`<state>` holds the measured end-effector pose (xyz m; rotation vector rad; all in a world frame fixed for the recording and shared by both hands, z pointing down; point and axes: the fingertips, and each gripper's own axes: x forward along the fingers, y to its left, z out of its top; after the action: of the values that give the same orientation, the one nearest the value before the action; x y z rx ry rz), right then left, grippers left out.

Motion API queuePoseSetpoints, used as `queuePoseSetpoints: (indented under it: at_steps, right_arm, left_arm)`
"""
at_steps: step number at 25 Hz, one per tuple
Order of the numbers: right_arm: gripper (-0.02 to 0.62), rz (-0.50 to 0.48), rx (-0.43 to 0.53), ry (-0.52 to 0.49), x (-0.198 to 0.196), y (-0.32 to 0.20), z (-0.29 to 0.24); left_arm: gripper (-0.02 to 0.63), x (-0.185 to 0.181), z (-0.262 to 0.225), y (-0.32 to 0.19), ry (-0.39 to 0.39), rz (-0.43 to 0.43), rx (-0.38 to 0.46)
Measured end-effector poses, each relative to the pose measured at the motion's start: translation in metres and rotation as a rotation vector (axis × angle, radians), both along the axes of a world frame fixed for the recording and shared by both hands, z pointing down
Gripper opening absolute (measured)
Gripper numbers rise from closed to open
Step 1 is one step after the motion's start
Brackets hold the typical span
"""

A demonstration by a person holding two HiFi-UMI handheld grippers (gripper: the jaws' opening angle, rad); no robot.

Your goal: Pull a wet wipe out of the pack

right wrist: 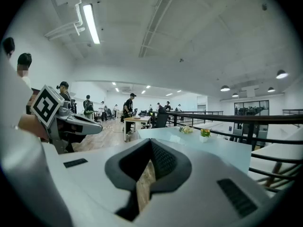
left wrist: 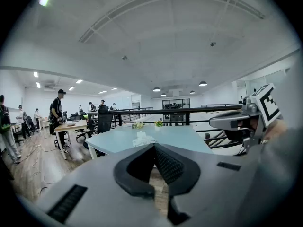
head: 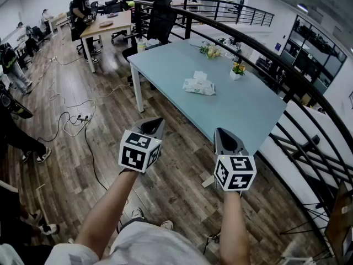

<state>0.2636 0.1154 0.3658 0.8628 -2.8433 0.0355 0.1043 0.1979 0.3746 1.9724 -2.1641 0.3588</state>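
The left gripper [head: 154, 123] and the right gripper [head: 223, 132] hang side by side over the wooden floor [head: 176, 173], each held by a bare forearm, both pointing a little downward toward the pale blue table [head: 165, 65], which starts just ahead of their tips. The left gripper's 2 jaws are pressed together at the tips with nothing between them, only floor showing through the gap behind the pads. The right gripper's jaws are closed the same way and are also empty. The wet wipe pack [head: 198, 86] lies flat on the table well ahead of both grippers, slightly to the right of the left one and slightly to the left of the right one, with a white wipe sticking up from its top. In the left gripper view the pack [left wrist: 142, 139] sits just above the closed tips, far off. Beyond the pack, further from the grippers, stand a small flower pot [head: 237, 69] and a loose bunch of flowers [head: 210, 51]. A black railing [head: 287, 73] runs along the far side of the table, to the right of the right gripper. Far ahead and to the left of the left gripper, a person [head: 83, 10] stands at a wooden desk [head: 110, 24], and cables [head: 74, 123] trail over the floor
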Motion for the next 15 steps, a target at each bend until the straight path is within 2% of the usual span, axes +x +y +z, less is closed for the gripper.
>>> queuePoseSetpoints:
  at_steps: [15]
  right_arm:
    - [0.006, 0.016, -0.027, -0.020, 0.0013, -0.0044, 0.0083]
  left_arm:
    - [-0.006, 0.0007, 0.0064, -0.0032, -0.005, 0.004, -0.022]
